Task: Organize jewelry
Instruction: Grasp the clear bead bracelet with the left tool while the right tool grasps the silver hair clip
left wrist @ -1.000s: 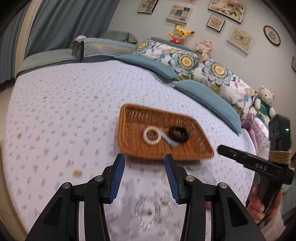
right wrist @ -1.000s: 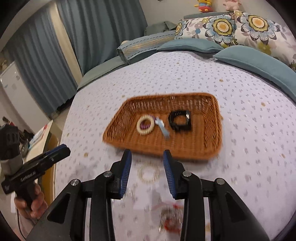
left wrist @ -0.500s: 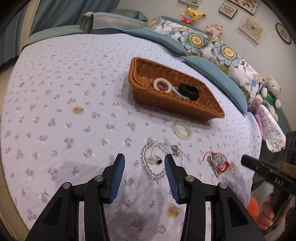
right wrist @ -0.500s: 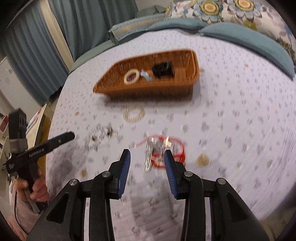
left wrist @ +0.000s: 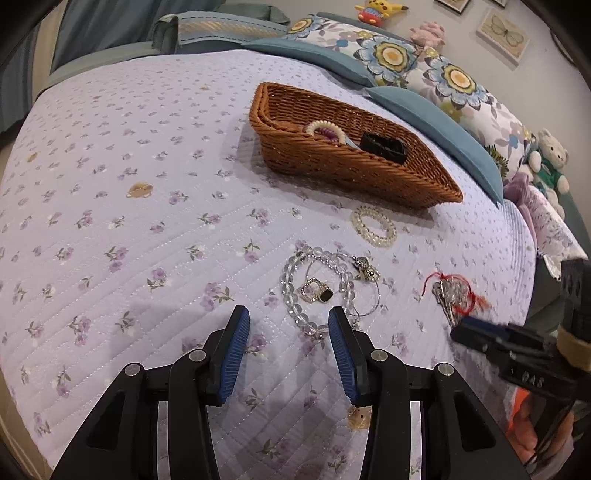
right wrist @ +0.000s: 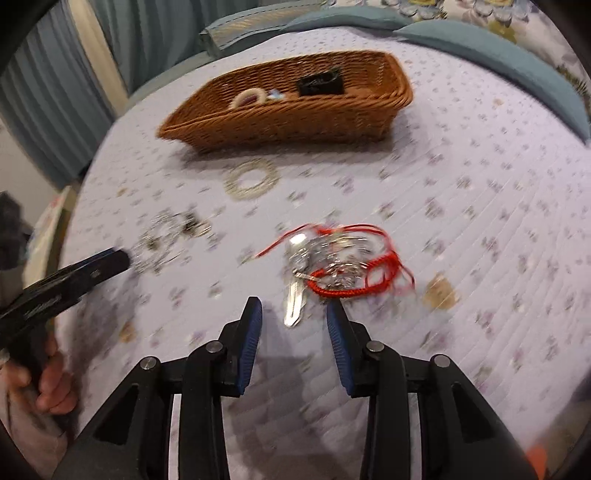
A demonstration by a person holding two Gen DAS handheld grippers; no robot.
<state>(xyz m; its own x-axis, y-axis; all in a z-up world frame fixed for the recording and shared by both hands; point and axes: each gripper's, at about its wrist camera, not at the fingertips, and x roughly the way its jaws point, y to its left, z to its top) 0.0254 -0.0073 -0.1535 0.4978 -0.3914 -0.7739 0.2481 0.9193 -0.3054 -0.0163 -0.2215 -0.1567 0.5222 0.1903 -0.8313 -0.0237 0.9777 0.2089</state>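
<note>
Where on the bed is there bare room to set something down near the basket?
Left of the wicker basket the quilt lies bare out to its edge. In front of the basket it is crowded: the pale bracelet, the clear bead bracelet with small pieces, and the red cord bundle.

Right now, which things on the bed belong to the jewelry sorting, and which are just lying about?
Part of the job:
- wicker basket
- clear bead bracelet
- pale bracelet
- red cord bundle
- left gripper, right gripper, both open

Lying about:
- floral pillows
- teddy bear
- yellow plush toy
- framed picture
</note>
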